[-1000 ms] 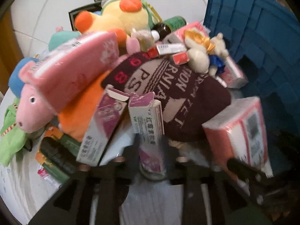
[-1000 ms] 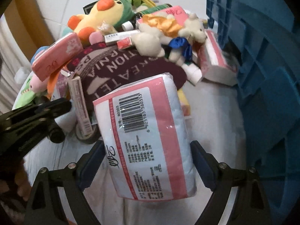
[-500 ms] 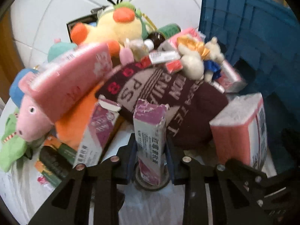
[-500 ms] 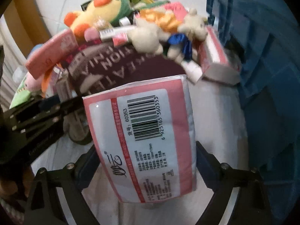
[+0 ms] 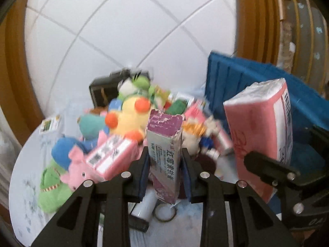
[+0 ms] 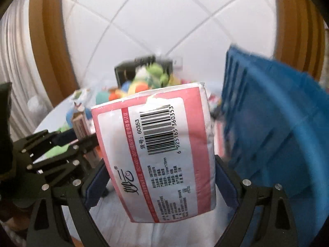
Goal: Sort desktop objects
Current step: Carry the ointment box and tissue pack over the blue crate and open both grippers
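Pads of the left gripper (image 5: 165, 171) press both narrow sides of a purple and white box (image 5: 165, 154), which stands upright between them above the pile of toys (image 5: 115, 135); its jaws have just been closing on it. The right gripper (image 6: 162, 182) clamps a pink tissue pack (image 6: 162, 144) across its full width, held beside the blue crate (image 6: 273, 127) and above the white table (image 6: 176, 234). The box has a torn, crushed top, so a hard squeeze could buckle it and let it slide out. The soft pack could sag and slip, or catch the crate wall. Only the left view shows the toy pile clearly, plus a ring (image 5: 164, 212) below the box; only the right view shows the pack's barcode face.
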`<control>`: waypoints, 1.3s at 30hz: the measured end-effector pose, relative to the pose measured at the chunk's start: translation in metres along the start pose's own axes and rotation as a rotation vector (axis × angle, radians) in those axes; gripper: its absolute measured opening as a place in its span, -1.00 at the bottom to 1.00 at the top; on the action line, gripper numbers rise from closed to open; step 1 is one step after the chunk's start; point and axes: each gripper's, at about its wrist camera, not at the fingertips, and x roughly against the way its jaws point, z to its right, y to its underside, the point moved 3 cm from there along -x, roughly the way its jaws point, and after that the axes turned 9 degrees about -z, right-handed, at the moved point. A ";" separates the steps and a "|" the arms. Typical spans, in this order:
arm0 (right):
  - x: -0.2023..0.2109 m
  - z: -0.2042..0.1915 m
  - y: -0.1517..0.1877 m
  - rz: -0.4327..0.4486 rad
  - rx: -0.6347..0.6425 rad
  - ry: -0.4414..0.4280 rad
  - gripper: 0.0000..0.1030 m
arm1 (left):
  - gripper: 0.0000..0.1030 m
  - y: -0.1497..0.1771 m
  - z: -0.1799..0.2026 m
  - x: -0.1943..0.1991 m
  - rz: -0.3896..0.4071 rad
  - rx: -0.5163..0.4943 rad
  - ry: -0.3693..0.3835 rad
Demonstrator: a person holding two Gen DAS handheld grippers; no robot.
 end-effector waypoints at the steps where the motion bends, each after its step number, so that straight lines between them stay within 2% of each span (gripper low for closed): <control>1: 0.012 0.001 -0.004 0.022 -0.006 0.007 0.82 | -0.46 -0.005 0.003 0.008 0.021 -0.009 0.008; 5: 0.062 0.007 -0.014 0.110 -0.029 0.045 0.82 | -0.46 -0.030 0.023 0.037 0.100 -0.052 0.051; 11: 0.136 0.033 -0.022 0.227 -0.081 0.133 0.82 | -0.46 -0.066 0.080 0.070 0.182 -0.140 0.155; 14: 0.168 0.065 -0.019 0.267 -0.128 0.199 0.82 | -0.46 -0.080 0.113 0.079 0.188 -0.185 0.211; 19: 0.197 0.134 -0.009 0.263 -0.206 0.306 0.82 | -0.46 -0.102 0.184 0.080 0.127 -0.264 0.291; 22: 0.193 0.182 -0.003 0.195 -0.235 0.345 0.82 | -0.46 -0.111 0.232 0.065 0.029 -0.317 0.336; 24: 0.181 0.213 0.005 0.130 -0.253 0.354 0.82 | -0.46 -0.115 0.262 0.044 -0.088 -0.344 0.369; 30: 0.141 0.295 0.030 -0.126 -0.235 0.319 0.82 | -0.46 -0.106 0.326 -0.002 -0.312 -0.421 0.318; 35: 0.120 0.325 0.043 -0.258 -0.142 0.338 0.82 | -0.46 -0.088 0.355 -0.023 -0.442 -0.437 0.284; 39: 0.105 0.336 0.064 -0.342 -0.097 0.303 0.82 | -0.45 -0.070 0.367 -0.030 -0.530 -0.454 0.273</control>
